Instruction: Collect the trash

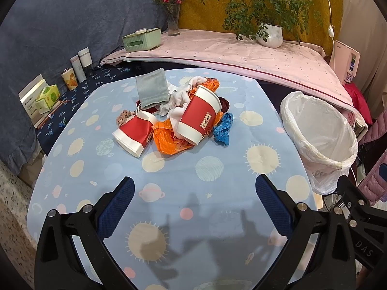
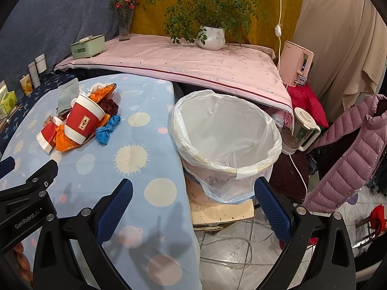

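A heap of trash lies mid-table on the blue planet-print cloth (image 1: 210,166): a tilted red paper cup (image 1: 199,114), a flattened red cup (image 1: 135,135), an orange plastic bag (image 1: 169,142), a crumpled blue shoe cover (image 1: 223,126), white tissue (image 1: 177,97) and a grey cloth (image 1: 152,89). The white-lined trash bin (image 2: 225,135) stands empty off the table's right edge. My left gripper (image 1: 194,188) hovers open over the near table, short of the heap. My right gripper (image 2: 193,191) is open too, just before the bin. The red cup (image 2: 84,118) and shoe cover (image 2: 106,130) also show at the right view's left.
A pink-covered shelf (image 1: 241,53) behind the table holds a potted plant (image 1: 269,35), flower vase (image 1: 173,21) and green tissue box (image 1: 142,39). Cups and boxes (image 1: 72,77) line the left side. A kettle (image 2: 301,128), purple jacket (image 2: 348,149) and floor cables sit right of the bin.
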A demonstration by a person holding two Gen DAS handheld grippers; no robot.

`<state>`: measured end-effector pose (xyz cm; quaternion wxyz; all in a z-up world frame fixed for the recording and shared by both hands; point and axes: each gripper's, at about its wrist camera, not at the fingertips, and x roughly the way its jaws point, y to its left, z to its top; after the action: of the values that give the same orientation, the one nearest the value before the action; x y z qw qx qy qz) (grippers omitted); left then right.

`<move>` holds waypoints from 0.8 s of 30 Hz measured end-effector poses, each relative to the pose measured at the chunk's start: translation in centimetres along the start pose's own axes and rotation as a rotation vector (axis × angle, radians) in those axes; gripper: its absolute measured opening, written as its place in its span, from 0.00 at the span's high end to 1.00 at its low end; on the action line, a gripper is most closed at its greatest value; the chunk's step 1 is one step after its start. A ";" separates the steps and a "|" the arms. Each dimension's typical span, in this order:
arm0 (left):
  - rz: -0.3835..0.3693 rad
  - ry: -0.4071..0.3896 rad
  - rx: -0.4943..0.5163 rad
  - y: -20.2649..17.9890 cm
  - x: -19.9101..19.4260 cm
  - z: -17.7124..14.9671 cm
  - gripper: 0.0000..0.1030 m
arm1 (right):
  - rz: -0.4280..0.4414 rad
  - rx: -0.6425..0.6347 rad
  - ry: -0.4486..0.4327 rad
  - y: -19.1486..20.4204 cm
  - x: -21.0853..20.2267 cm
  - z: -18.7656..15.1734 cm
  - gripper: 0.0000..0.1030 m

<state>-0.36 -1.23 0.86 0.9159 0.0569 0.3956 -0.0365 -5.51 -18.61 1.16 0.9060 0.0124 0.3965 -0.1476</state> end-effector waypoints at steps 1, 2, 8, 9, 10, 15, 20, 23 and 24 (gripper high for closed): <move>-0.002 0.002 0.000 0.0 0.0 0.0 0.07 | 0.000 0.000 -0.001 -0.1 0.0 0.1 0.07; -0.004 0.004 -0.001 0.0 0.0 0.0 0.07 | -0.001 0.000 -0.001 0.0 -0.1 0.1 0.07; -0.019 -0.001 -0.006 0.4 0.1 0.0 0.07 | -0.010 0.007 -0.014 0.2 -0.2 0.6 0.07; -0.020 -0.002 -0.007 0.5 0.1 -0.1 0.07 | -0.009 0.011 -0.016 0.3 -0.1 0.6 0.07; -0.019 0.001 -0.009 0.5 0.2 -0.1 0.07 | -0.008 0.016 -0.022 0.4 0.0 0.7 0.07; -0.028 0.020 -0.039 1.6 1.0 0.2 0.07 | -0.013 0.019 -0.059 1.1 0.0 1.3 0.07; -0.030 0.000 -0.072 3.5 2.0 0.5 0.07 | -0.003 0.026 -0.077 2.0 0.5 1.9 0.07; -0.029 -0.008 -0.088 4.8 2.9 0.9 0.07 | 0.006 0.016 -0.082 2.9 1.0 2.4 0.07; -0.022 -0.009 -0.099 5.4 3.2 1.0 0.07 | 0.009 0.012 -0.083 3.4 1.3 2.7 0.07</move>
<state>3.16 3.89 -0.41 0.9190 0.0069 0.3933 -0.0273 -1.81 -16.11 1.69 0.9223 0.0135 0.3575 -0.1460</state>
